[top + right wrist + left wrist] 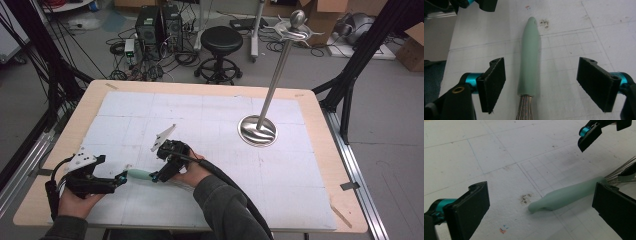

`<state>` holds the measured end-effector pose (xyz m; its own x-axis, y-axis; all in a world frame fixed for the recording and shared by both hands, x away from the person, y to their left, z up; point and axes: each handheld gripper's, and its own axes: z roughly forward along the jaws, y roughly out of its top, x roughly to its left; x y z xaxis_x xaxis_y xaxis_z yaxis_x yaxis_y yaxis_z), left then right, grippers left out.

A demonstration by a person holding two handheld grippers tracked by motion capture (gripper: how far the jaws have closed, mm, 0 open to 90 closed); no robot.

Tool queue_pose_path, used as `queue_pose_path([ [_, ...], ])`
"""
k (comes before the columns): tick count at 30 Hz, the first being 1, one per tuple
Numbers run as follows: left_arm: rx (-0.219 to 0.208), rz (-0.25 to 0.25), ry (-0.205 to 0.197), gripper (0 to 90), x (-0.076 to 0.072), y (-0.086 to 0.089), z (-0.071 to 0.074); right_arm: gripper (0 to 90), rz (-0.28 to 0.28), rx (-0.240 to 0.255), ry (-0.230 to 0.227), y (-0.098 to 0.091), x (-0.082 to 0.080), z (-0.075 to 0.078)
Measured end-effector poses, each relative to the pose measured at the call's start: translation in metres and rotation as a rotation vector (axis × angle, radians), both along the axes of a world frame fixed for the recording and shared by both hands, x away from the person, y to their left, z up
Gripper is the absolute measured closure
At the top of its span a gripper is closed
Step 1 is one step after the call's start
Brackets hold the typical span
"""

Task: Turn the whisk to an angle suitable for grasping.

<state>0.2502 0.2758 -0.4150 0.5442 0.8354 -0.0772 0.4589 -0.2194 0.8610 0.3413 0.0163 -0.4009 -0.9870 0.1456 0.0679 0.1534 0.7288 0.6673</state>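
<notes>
While the whisk (529, 62) lies flat on the white table sheet (210, 110), its pale green handle sits between the spread jaws of the right gripper (541, 85), untouched by either pad; the left gripper (539, 212) hovers near the handle's tip, jaws also spread

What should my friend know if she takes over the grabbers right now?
Right gripper: open, jaws on either side of the whisk, its pale green handle between them, not pressed.
Left gripper: open, holding nothing, at the tip of the handle.
The whisk lies flat on the white mat. The metal stand waits farther back.
Done: lined up on the handle.
Left: probably close and lift.
</notes>
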Motion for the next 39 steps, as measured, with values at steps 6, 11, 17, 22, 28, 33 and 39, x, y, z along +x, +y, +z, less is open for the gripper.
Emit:
queue_pose_path([
  [6, -0.001, -0.001, 0.001, 1.7, 0.000, 0.000, 0.000, 27.8, 0.010, -0.031, 0.001, 0.004, 0.001, -0.004],
  [11, 0.001, -0.002, 0.002, 1.7, 0.000, -0.001, 0.000, 30.7, 0.025, -0.042, -0.002, 0.008, 0.002, -0.008],
  [17, 0.003, -0.001, 0.000, 1.7, 0.000, 0.000, 0.000, 34.1, 0.047, -0.062, -0.001, 0.013, 0.001, -0.012],
  [22, 0.002, 0.000, 0.000, 1.7, 0.000, -0.001, 0.000, 38.0, 0.054, -0.070, -0.003, 0.016, 0.000, -0.014],
  [28, 0.004, -0.002, 0.001, 1.7, 0.001, -0.001, 0.000, 41.9, 0.060, -0.085, -0.002, 0.018, 0.000, -0.016],
  [33, 0.004, -0.002, 0.001, 1.7, 0.001, -0.001, 0.000, 45.8, 0.070, -0.090, 0.005, 0.022, -0.001, -0.019],
  [39, 0.003, -0.001, 0.000, 1.7, 0.001, -0.001, 0.000, 50.3, 0.072, -0.117, 0.018, 0.024, -0.002, -0.020],
])
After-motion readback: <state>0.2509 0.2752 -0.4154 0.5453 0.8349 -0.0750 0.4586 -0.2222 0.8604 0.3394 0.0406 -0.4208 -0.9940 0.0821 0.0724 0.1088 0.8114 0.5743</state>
